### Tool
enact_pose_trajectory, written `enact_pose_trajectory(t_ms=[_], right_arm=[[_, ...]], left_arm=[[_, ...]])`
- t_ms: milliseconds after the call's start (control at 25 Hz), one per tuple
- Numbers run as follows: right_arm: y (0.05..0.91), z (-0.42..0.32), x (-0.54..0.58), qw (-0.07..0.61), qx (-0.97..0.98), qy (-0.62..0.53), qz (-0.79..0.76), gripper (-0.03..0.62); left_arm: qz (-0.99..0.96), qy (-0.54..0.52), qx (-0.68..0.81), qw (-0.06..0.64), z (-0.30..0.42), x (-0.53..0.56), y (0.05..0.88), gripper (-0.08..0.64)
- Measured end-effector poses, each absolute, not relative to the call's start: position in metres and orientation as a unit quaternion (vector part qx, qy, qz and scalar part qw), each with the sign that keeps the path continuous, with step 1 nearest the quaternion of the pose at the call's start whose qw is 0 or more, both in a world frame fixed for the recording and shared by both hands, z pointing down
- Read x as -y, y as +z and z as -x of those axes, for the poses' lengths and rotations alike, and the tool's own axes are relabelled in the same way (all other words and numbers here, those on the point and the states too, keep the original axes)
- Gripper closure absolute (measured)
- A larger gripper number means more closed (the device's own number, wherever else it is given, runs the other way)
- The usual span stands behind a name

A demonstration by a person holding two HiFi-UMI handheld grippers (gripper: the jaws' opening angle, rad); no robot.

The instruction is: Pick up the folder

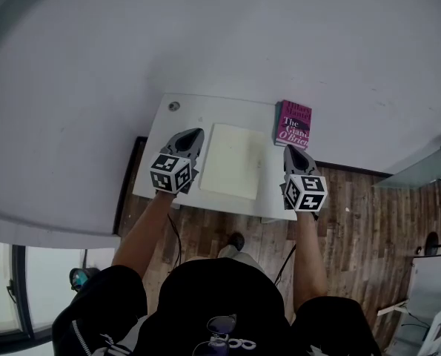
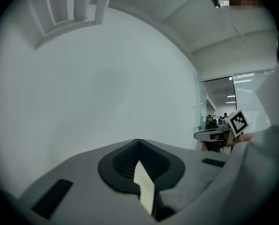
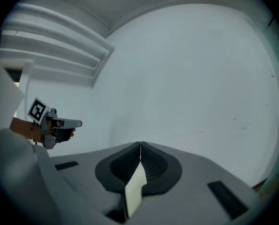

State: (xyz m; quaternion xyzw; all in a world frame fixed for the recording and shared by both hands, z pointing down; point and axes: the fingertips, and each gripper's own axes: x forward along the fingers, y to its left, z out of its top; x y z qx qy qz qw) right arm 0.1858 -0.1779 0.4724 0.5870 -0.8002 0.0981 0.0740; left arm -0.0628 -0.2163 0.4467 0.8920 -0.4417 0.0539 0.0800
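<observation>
A pale cream folder (image 1: pixel 233 160) lies flat in the middle of a small white table (image 1: pixel 177 124). My left gripper (image 1: pixel 194 134) hovers just off the folder's left edge, pointing toward the wall, jaws shut. My right gripper (image 1: pixel 293 149) hovers by the folder's right edge, also shut. In the left gripper view the jaws (image 2: pixel 139 141) meet in a closed seam, with only a narrow pale strip low in it and the wall beyond. The right gripper view shows its gripper (image 3: pixel 140 145) the same way. The folder appears in neither gripper view.
A magenta book (image 1: pixel 293 123) lies at the table's far right corner, just ahead of my right gripper. A small round hole (image 1: pixel 174 106) sits at the table's far left. A white wall rises right behind the table. Wood floor (image 1: pixel 368 213) runs beneath.
</observation>
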Motion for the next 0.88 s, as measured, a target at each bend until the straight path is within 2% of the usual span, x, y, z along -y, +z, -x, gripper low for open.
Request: enact_pose_trajectory(t_ms=[880], right_arm=[[0.475,-0.191,0.2,0.066,0.812,0.101,-0.571,0.568]], left_arm=[[-0.881,0.056,0.462,0.085,0.062,0.226,0.455,0.538]])
